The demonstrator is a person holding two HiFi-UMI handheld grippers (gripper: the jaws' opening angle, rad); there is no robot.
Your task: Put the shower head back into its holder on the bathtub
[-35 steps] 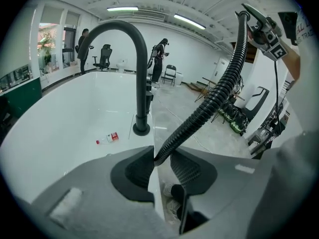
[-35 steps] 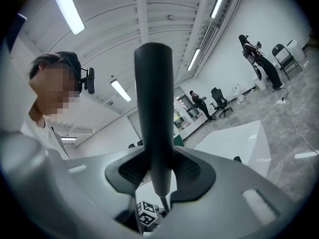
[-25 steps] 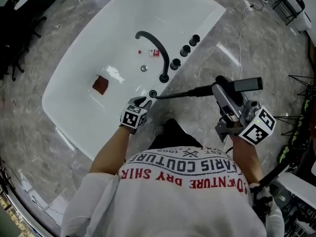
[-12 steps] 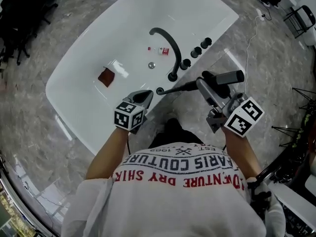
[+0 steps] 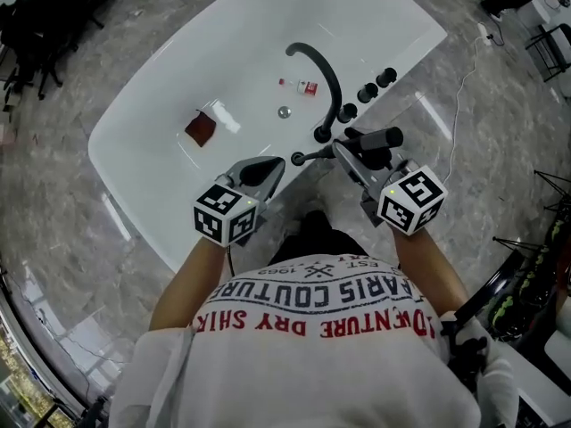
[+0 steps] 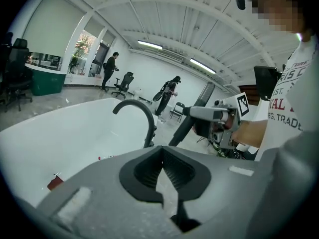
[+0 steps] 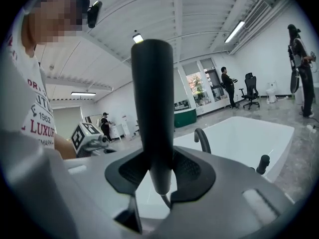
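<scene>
The black stick-shaped shower head (image 5: 373, 140) is clamped in my right gripper (image 5: 350, 155), just off the white bathtub's (image 5: 178, 185) near rim. Its hose end runs left to the small round holder (image 5: 298, 160) on the rim, beside the curved black faucet (image 5: 321, 78). In the right gripper view the shower head (image 7: 152, 108) stands upright between the jaws of my right gripper (image 7: 154, 178). My left gripper (image 5: 274, 167) hovers above the rim, left of the holder, shut with nothing in it. The left gripper view shows the shower head (image 6: 185, 127) to the right of the faucet (image 6: 139, 113).
Three black knobs (image 5: 367, 94) line the rim beyond the faucet. Inside the tub lie a red square (image 5: 200, 129), a small bottle (image 5: 303, 86) and the drain (image 5: 284, 111). Grey marble floor surrounds the tub; a cable (image 5: 457, 105) runs at the right. People stand far off.
My left gripper has lifted off the tub rim by the holder. My right gripper has carried the shower head left, closer to the holder and faucet.
</scene>
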